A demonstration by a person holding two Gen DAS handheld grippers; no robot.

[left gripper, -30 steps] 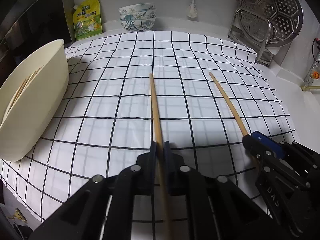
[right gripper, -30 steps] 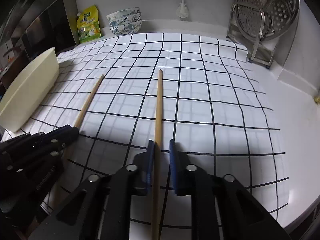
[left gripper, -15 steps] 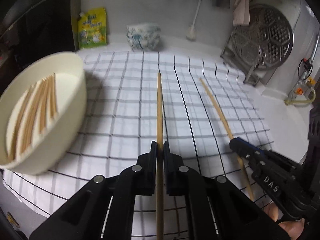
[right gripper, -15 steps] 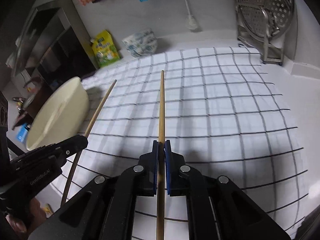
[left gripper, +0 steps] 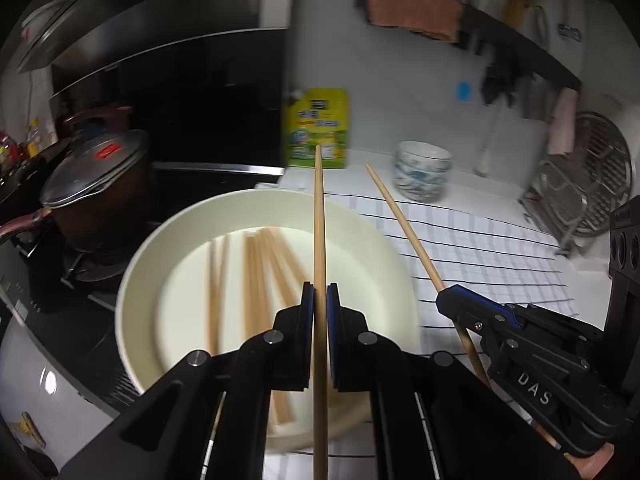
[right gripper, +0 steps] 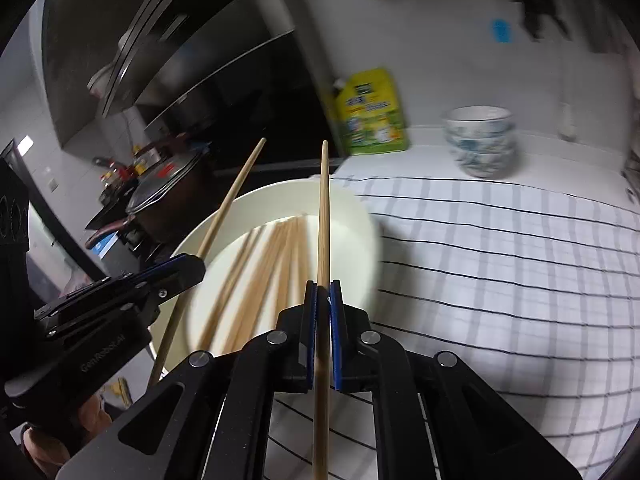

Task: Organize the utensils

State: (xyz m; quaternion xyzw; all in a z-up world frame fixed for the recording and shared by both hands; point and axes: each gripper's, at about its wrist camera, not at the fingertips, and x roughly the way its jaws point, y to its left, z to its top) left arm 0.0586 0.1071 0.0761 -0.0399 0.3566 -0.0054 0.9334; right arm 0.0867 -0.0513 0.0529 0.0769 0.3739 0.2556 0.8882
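Observation:
My left gripper point(left gripper: 319, 294) is shut on a wooden chopstick point(left gripper: 319, 216), which points forward over a cream bowl point(left gripper: 140, 280). Several chopsticks point(left gripper: 256, 276) lie inside that bowl. My right gripper point(right gripper: 323, 290) is shut on a second chopstick point(right gripper: 323, 208), whose tip reaches over the bowl's point(right gripper: 366, 224) right side. In the left wrist view the right gripper point(left gripper: 446, 296) sits to the right of the bowl with its chopstick point(left gripper: 400, 224) slanting up and left. The right wrist view shows the left gripper point(right gripper: 192, 266) at the bowl's left edge.
A white checked cloth point(right gripper: 500, 264) covers the counter right of the bowl. A lidded pot point(left gripper: 96, 172) stands on the stove at left. At the back are a yellow pouch point(left gripper: 318, 128), stacked patterned bowls point(left gripper: 422, 174) and a metal steamer rack point(left gripper: 592, 196).
Both grippers rose off the cloth with their chopsticks and swung left. They now hang above the cream bowl instead of over the checked cloth.

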